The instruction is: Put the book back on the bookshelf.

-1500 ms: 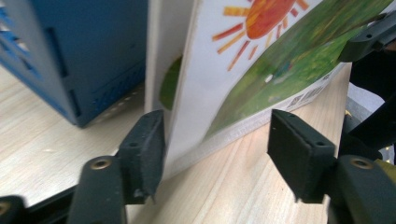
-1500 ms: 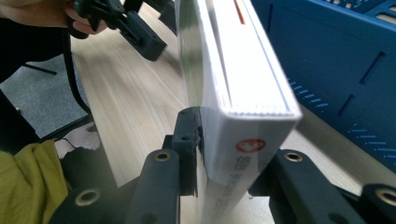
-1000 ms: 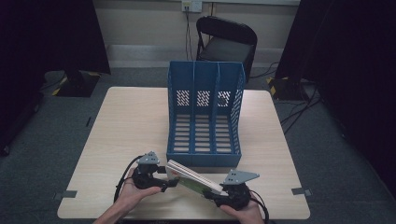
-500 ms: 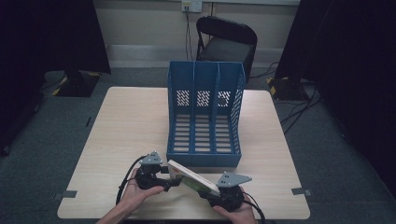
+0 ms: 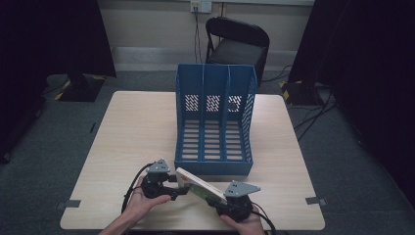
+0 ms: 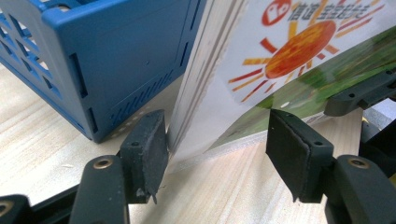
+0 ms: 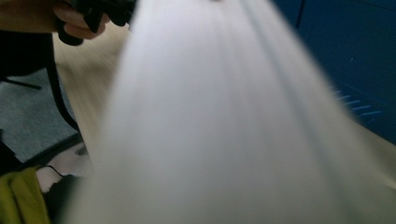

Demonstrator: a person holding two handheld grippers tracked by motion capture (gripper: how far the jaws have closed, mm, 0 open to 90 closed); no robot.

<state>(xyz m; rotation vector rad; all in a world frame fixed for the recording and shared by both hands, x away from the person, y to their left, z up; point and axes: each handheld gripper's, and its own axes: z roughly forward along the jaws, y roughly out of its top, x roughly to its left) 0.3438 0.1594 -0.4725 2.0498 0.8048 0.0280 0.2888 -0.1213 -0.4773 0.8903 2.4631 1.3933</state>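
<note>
Nearest the camera, at the front edge of the wooden bench (image 5: 127,127), a person's two hands each work a set of tongs around a thin book (image 5: 200,185), which is held tilted just in front of the blue three-slot file rack (image 5: 215,122). From above, the left tongs (image 5: 172,185) meet the book's left end and the right tongs (image 5: 222,201) its right end. The left gripper view shows the left tongs (image 6: 215,144) spread wide, one pad (image 6: 148,149) touching the book's (image 6: 261,70) page edge while the other stands clear of its cover, which carries an orange sun and a green band. The right gripper view is mostly blurred pale page edges (image 7: 224,130), close to the lens; whether the right tongs are clenched on the book cannot be told. Beyond the hands, the rack lies on its back at mid-bench, its open slots facing up. Farther off, a black folding chair (image 5: 237,44) stands on the grey floor against the wall.
</note>
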